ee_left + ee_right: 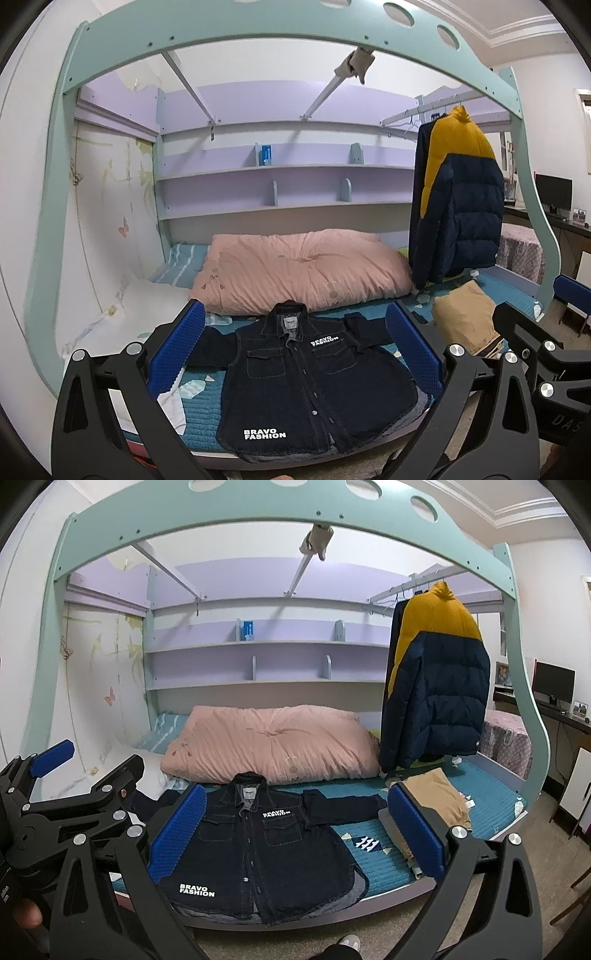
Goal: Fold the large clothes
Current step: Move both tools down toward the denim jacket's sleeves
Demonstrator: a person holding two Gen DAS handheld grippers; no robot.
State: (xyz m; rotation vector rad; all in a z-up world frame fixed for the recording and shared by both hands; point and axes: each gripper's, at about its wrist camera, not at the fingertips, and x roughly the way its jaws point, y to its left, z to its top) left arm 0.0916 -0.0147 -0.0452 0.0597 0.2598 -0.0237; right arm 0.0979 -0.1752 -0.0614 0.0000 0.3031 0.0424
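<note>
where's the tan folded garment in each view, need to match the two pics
Left wrist: the tan garment lies right of centre on the bed, past the right blue pad of the open left tongs.
Right wrist: the tan garment sits right of centre, just behind the right pad of the open right tongs.
Shared landmark: the denim jacket, to its left in both.

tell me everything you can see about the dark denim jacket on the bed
The dark denim jacket lies flat, front up, buttoned, on the teal bed cover, collar toward the pink duvet, hem at the near edge. White BRAVO FASHION print marks one chest pocket and the hem; light stitching outlines two pockets. Sleeves spread sideways. Neither gripper touches it.
</note>
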